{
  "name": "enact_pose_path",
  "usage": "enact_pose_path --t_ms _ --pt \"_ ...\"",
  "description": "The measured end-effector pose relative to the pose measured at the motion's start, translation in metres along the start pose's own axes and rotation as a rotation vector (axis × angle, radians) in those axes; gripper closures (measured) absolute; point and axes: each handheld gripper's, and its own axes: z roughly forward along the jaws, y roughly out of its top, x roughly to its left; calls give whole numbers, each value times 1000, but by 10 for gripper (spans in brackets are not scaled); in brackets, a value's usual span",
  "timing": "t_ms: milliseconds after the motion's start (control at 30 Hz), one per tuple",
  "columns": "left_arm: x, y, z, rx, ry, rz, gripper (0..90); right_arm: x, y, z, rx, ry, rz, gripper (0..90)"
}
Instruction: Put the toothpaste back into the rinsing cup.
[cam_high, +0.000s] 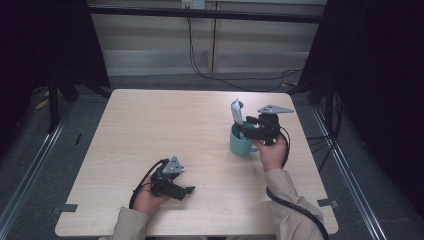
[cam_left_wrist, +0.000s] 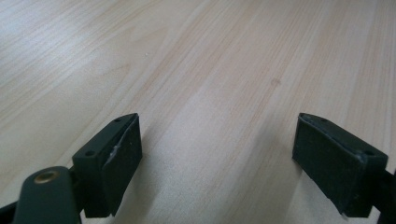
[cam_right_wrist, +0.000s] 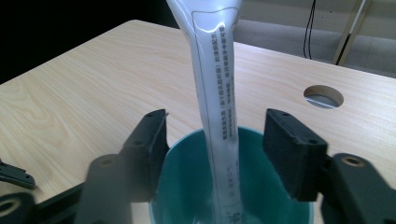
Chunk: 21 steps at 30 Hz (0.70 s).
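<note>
From the high view, the left gripper (cam_high: 186, 190) rests low on the table (cam_high: 150, 130), while the right gripper (cam_high: 243, 129) hovers over a teal mug (cam_high: 240, 142). In the left gripper view, its jaws stand wide apart, bare wood between them. In the right gripper view, the jaws gape either side of a white tube (cam_right_wrist: 215, 93) standing in the mug (cam_right_wrist: 187, 196), touching neither.

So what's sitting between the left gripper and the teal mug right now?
Only bare tabletop shows in the high view between the left gripper and the teal mug.
</note>
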Motion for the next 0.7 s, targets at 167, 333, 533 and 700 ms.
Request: enact_pose_path --t_ms 167,333,533,700 --pt "0 0 0 0 1 1 156 3 -1 -6 11 13 -4 290" --pt "0 0 0 0 0 1 156 5 -1 -13 17 24 -7 253" --pt "0 0 0 -1 0 -1 156 7 -3 -21 30 23 -29 234" --pt "0 0 0 0 0 0 156 7 -7 -31 35 26 -31 225"
